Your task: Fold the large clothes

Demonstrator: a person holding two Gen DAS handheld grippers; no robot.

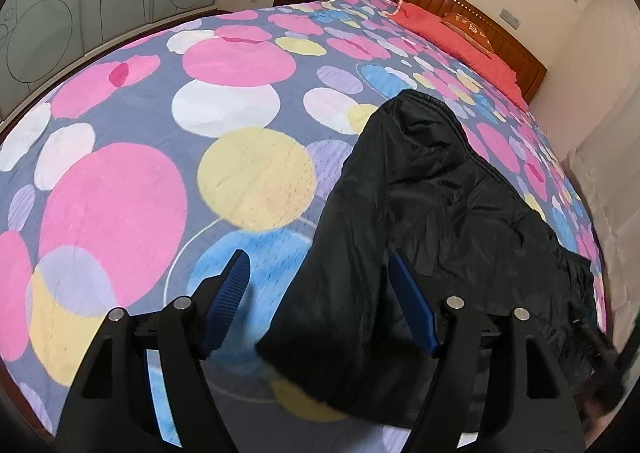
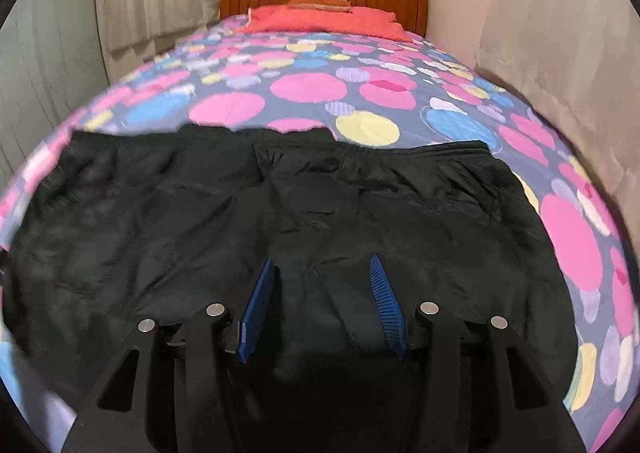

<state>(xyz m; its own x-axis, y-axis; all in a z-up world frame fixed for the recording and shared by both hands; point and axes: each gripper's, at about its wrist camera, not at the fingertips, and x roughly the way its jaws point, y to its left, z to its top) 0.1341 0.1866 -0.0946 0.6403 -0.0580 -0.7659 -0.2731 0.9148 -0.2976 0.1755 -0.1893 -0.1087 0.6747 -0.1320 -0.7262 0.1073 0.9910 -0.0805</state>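
While its blue ribbed jaws are held apart with nothing pinched, the left gripper (image 1: 320, 273) is seen above the edge of the black shiny garment (image 1: 432, 213). The right gripper (image 2: 324, 277) is likewise held apart and empty over it. That garment is spread flat on the circle-patterned bedspread (image 1: 132, 189), near the bed's foot.

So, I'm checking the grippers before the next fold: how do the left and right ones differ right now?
The left gripper stands wider open than the right gripper. The left straddles the edge of the black garment, with bedspread beneath one finger; the right hangs fully over it. Both have blue ribbed pads and hold nothing.
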